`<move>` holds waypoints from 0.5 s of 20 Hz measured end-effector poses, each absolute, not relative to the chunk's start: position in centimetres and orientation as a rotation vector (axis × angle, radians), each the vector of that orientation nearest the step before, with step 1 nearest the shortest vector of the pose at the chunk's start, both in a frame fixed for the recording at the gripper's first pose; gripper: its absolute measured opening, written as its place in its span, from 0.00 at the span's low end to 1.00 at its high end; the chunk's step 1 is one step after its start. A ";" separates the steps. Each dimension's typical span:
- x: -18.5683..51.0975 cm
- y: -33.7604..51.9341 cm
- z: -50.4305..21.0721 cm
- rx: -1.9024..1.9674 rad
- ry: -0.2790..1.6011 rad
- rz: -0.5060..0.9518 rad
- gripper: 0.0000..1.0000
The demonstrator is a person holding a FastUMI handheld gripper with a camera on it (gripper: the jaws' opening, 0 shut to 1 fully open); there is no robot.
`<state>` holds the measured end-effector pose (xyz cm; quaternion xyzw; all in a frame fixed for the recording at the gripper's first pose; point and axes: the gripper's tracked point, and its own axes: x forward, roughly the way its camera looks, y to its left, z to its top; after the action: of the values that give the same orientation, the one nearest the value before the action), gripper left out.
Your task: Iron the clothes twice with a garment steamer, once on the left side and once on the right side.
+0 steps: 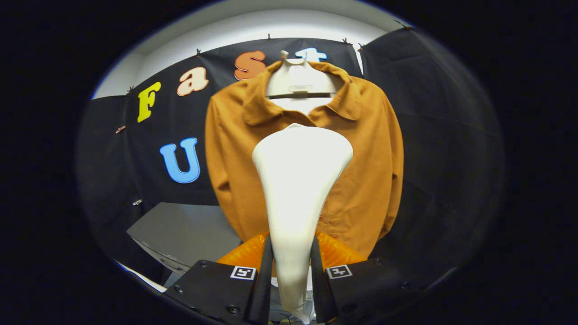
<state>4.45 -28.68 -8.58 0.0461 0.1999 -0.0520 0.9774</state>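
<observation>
A white hanger (299,81) against the black cloth wall (433,135); grey tabletop (185,230) below.

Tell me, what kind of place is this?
Probably a small recording booth set up for ironing, not a home. Black cloth covers the walls, an orange shirt hangs on a hanger, and the gripper is shut on a white garment steamer.
</observation>
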 end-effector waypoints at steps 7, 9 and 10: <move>6.3 -14.4 -4.7 0.074 0.305 0.058 0.42; 6.7 -10.4 -4.1 0.077 0.281 0.105 0.42; 6.7 -8.7 -4.0 0.075 0.274 0.124 0.42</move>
<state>6.73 -8.72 -4.02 0.0375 0.1362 0.0617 0.9880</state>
